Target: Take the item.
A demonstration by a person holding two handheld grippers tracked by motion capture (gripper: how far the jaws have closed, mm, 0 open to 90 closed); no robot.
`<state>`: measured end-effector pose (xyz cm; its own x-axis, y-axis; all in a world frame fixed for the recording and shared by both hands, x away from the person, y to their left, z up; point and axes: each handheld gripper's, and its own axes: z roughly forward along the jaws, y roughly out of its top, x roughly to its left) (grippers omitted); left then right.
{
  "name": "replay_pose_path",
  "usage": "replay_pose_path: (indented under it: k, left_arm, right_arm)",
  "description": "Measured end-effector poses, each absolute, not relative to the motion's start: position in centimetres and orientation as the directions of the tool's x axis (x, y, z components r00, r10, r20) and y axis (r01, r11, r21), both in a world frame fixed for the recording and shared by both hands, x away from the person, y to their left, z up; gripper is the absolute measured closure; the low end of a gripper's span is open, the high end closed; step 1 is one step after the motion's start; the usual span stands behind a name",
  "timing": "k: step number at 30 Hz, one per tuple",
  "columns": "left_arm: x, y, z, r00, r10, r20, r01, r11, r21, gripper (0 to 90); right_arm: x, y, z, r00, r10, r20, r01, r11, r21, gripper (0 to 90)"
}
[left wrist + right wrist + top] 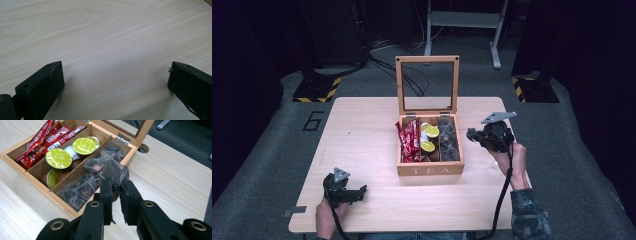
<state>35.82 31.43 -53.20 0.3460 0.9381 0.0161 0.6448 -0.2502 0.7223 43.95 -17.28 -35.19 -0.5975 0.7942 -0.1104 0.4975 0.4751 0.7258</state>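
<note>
1. Near left, the left gripper (357, 193) rests low over the bare table (362, 125), jaws wide apart, nothing between them.
2. Right of the tea box (430, 169), the right gripper (116, 185) pinches a clear tea bag (112, 168), raised just above the box's right-hand compartment.
3. The box lies left of that hand, lid (427, 84) standing open at the far side.
4. Right hand's nearer; it's lifted, wrist angled inward.
</note>
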Motion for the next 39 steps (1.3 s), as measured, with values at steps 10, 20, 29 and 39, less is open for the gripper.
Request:
replay_pose_path:
  k: [10,20,29,39]
  left_arm:
    - [35.8,31.5,-53.1,0.349,0.937,0.014,0.649,-0.253,0.718,0.6]
    - [35.8,31.4,-53.2,0.346,0.938,0.016,0.645,-0.251,0.722,0.5]
    - [35.8,31.4,-53.2,0.346,0.938,0.016,0.645,-0.25,0.722,0.6]
    - [35.8,31.4,-53.2,0.346,0.938,0.016,0.645,-0.25,0.722,0.5]
  right_arm:
    - [43.4,-19.0,-34.6,-0.556,0.823,-0.116,0.513,0.449,0.732,80.2]
    - [43.1,-20.9,-34.7,-0.514,0.849,-0.124,0.533,0.429,0.729,80.2]
    - [42.8,-23.4,-35.3,-0.469,0.877,-0.104,0.57,0.391,0.723,80.2]
    - [42.4,-25.5,-36.8,-0.429,0.898,-0.098,0.612,0.369,0.699,80.2]
